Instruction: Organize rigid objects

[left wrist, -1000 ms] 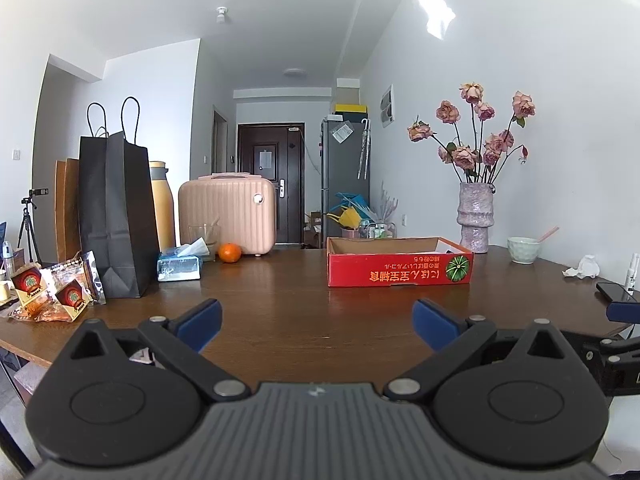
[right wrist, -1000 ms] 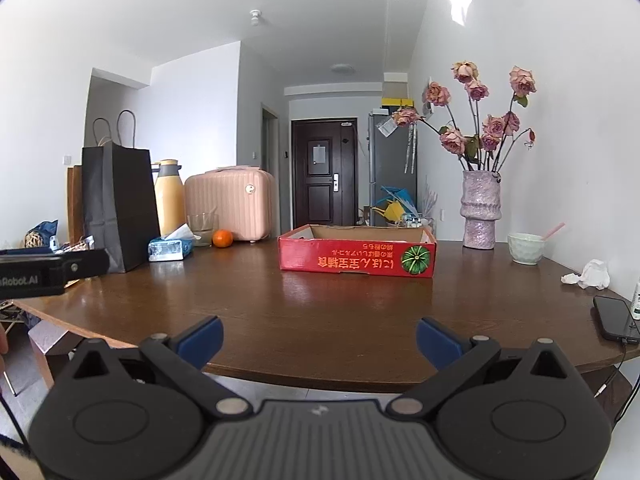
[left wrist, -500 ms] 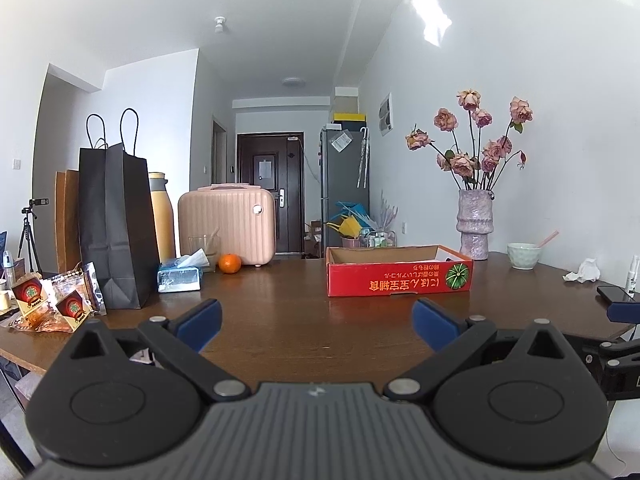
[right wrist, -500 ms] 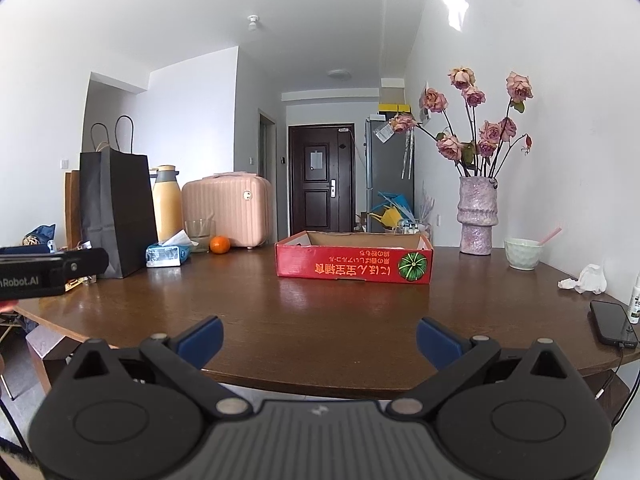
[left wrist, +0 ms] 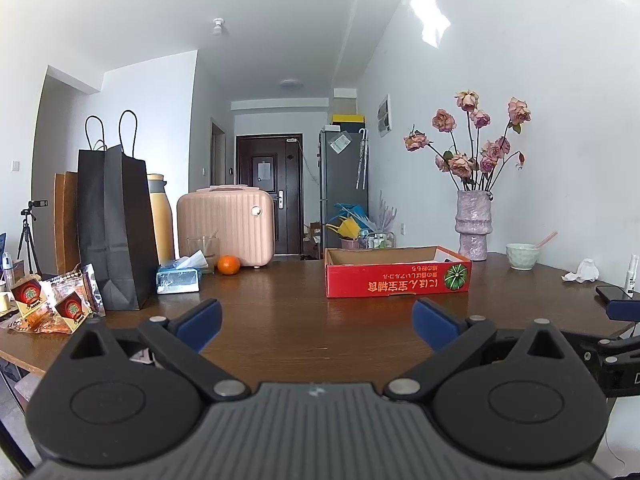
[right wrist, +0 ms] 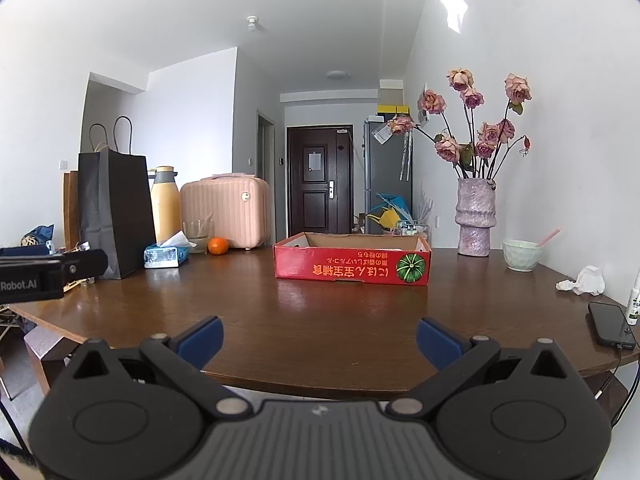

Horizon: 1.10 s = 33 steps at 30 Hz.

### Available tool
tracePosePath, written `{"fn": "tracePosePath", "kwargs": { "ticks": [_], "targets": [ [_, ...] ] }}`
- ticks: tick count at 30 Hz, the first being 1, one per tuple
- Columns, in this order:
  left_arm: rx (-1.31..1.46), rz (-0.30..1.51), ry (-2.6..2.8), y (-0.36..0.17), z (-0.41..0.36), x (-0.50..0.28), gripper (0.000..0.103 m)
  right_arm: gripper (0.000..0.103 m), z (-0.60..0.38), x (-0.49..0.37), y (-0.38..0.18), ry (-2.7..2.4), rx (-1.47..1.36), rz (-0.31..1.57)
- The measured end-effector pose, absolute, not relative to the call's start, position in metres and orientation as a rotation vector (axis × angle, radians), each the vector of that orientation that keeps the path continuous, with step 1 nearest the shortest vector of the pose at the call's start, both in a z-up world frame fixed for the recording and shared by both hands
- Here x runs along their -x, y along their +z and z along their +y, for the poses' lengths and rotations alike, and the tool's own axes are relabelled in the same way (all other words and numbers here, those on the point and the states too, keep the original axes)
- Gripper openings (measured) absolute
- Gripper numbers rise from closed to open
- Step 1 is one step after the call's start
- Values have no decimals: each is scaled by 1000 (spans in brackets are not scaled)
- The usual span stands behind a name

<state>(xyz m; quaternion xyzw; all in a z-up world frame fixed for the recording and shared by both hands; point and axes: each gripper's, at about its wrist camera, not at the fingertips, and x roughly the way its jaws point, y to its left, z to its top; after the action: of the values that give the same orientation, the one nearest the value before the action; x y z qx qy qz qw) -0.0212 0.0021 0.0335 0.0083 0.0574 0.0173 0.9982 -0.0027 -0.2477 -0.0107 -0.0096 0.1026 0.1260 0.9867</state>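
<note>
A shallow red cardboard box (left wrist: 398, 276) (right wrist: 352, 264) stands open on the brown table (left wrist: 304, 320) (right wrist: 320, 312), its inside hidden by the near wall. An orange (left wrist: 229, 265) (right wrist: 218, 246) lies left of it by a tissue pack (left wrist: 178, 278) (right wrist: 166, 255) and a glass (left wrist: 203, 248). My left gripper (left wrist: 316, 322) is open and empty over the near table. My right gripper (right wrist: 319, 339) is open and empty at the table's front edge, to the right of the left one.
At the left stand a black paper bag (left wrist: 114, 224), a yellow flask (right wrist: 166, 208), a pink case (left wrist: 226, 228) and snack packets (left wrist: 52, 306). At the right are a flower vase (right wrist: 476, 216), a green bowl (right wrist: 521, 255), crumpled tissue (right wrist: 584, 282) and a phone (right wrist: 610, 324).
Both cameras have dropped slightly and eased back, so the table top looks flatter. Both grippers stay open and empty. Nothing on the table has moved.
</note>
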Motion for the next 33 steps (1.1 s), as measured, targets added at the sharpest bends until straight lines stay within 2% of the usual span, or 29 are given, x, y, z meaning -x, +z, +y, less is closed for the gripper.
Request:
{"fn": "tracePosePath", "kwargs": {
  "ticks": [33],
  "targets": [
    [-25, 108, 32, 32, 1, 21, 103, 103, -247, 2, -11, 257, 27, 207]
  ]
}}
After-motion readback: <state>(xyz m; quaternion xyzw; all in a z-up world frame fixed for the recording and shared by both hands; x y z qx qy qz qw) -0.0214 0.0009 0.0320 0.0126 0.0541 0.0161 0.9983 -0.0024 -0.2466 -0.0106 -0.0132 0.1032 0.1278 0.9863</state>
